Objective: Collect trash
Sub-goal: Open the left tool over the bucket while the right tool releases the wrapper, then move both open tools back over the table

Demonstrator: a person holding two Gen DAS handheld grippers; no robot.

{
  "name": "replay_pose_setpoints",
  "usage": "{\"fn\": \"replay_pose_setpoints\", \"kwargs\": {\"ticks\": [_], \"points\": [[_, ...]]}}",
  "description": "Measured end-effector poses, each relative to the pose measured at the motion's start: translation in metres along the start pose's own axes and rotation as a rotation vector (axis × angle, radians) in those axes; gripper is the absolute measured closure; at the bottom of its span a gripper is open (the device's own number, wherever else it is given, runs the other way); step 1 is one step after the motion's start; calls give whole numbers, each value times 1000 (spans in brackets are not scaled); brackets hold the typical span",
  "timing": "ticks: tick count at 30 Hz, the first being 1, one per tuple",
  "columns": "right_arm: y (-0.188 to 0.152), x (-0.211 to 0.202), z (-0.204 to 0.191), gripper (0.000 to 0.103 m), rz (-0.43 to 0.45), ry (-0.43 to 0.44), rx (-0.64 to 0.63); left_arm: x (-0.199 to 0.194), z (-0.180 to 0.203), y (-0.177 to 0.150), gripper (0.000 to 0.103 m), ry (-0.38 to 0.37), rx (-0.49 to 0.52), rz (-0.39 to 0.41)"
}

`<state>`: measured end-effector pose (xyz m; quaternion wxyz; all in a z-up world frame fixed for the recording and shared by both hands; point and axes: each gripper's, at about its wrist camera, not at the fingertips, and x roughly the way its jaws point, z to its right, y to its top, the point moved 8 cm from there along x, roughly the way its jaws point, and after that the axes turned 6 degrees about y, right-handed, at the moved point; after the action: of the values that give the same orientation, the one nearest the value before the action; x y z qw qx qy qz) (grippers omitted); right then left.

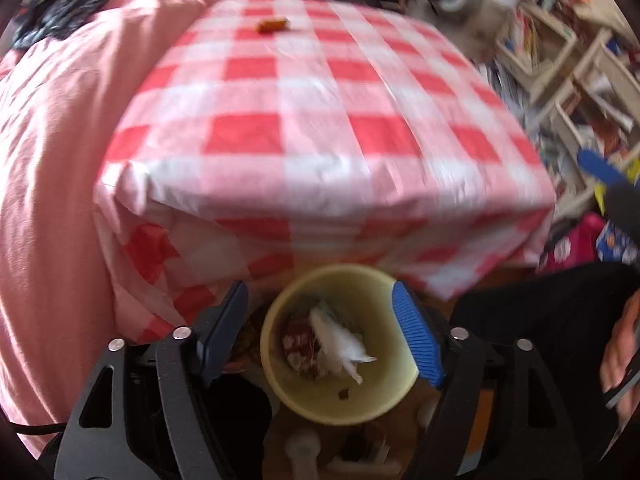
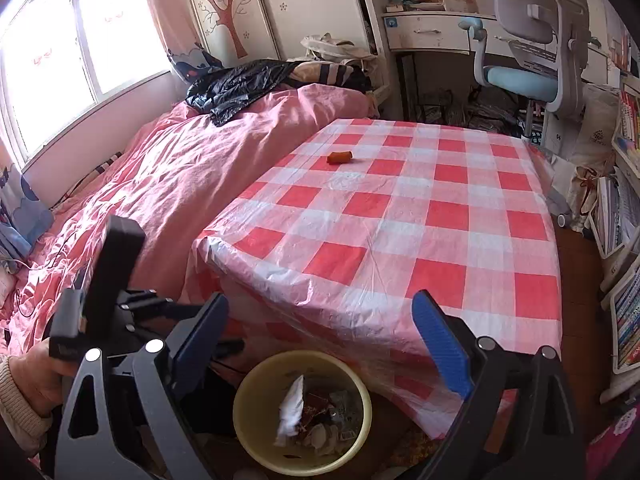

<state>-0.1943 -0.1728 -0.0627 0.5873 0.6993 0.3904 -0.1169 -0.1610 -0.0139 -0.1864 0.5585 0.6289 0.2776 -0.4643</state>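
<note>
A yellow bin (image 1: pixel 340 344) stands on the floor below the table's near edge, with white tissue (image 1: pixel 340 340) and wrappers inside. My left gripper (image 1: pixel 316 332) hangs open right above it, nothing between its fingers. In the right wrist view the same bin (image 2: pixel 302 412) lies low between the fingers of my right gripper (image 2: pixel 320 344), which is open and holds nothing. A small orange piece of trash (image 2: pixel 339 157) lies far back on the red-and-white checked tablecloth (image 2: pixel 400 220); the left wrist view shows that orange piece (image 1: pixel 273 25) too.
A pink-covered bed (image 2: pixel 160 184) with a black plastic bag (image 2: pixel 236 88) lies left of the table. A desk chair (image 2: pixel 532 40) and white desk stand behind it. Bookshelves (image 2: pixel 624 240) line the right. A hand (image 2: pixel 28 384) holds the other gripper at lower left.
</note>
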Motion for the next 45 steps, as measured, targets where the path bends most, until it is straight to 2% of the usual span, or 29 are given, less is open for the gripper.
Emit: {"fn": "replay_pose_setpoints", "kwargs": {"ticks": [2, 7, 11, 17, 23, 26, 30, 37, 40, 45], "points": [[-4, 3, -4, 12, 2, 4, -6, -8, -14, 8, 23, 9, -76, 52], [-13, 10, -10, 12, -14, 8, -21, -26, -43, 30, 17, 46, -228, 159], [-6, 16, -12, 12, -18, 9, -39, -44, -58, 50, 12, 101, -257, 248], [26, 34, -18, 11, -29, -14, -153, -64, -76, 89, 8, 142, -279, 342], [55, 65, -15, 10, -36, -33, -227, -65, -98, 139, 8, 169, -325, 374], [57, 83, -10, 10, -59, -16, -198, -57, -108, 156, 7, 184, -348, 383], [55, 100, -13, 10, -100, -15, -231, -37, -122, 173, 8, 205, -398, 349], [67, 132, -5, 10, -144, -22, -283, -26, -137, 222, 7, 223, -433, 390], [83, 150, 2, 10, -149, -30, -311, -21, -149, 233, 8, 244, -457, 368], [117, 195, 13, 10, -154, -63, -395, -16, -169, 231, 7, 279, -488, 316]]}}
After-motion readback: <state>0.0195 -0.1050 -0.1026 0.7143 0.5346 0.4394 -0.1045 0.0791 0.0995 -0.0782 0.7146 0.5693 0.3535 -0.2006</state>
